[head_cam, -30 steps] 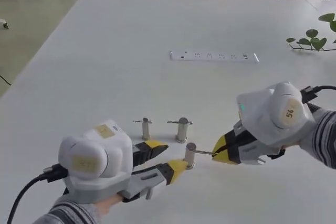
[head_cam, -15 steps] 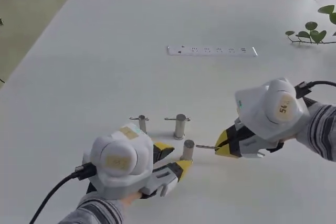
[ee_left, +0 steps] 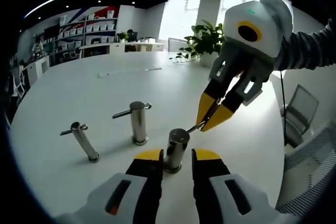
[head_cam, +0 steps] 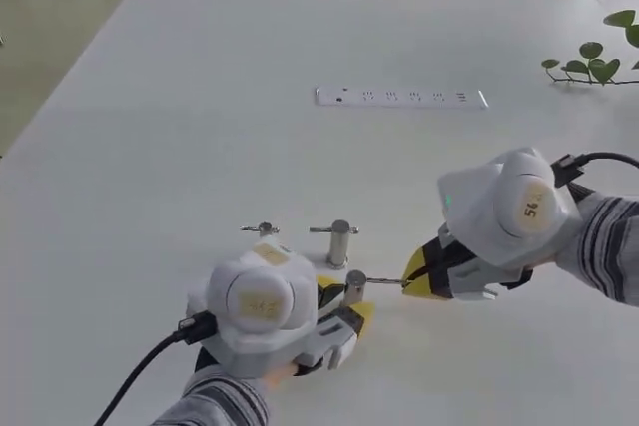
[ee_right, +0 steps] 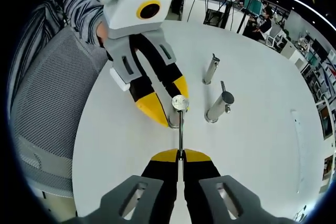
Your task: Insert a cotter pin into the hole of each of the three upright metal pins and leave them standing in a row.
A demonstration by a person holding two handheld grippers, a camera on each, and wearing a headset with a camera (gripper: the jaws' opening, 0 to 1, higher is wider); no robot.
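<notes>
The left gripper (head_cam: 345, 304) blocked most of the leftmost cottered pin (head_cam: 264, 230); its jaws closely flanked the front metal pin (ee_left: 176, 148), contact unclear. The right gripper (ee_right: 179, 155) pinched a cotter pin (ee_right: 180, 132) reaching that pin's head. A power strip (head_cam: 399, 98) lay beyond.

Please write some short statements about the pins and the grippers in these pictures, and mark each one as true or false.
1. The right gripper holds a cotter pin. True.
2. The jaws of the left gripper flank the near pin. True.
3. The two pins at the back have no cotter pins. False: each back pin has one through it.
4. The power strip lies between the grippers. False: the power strip lies beyond the pins.
5. The near pin lies flat. False: it stands upright.
</notes>
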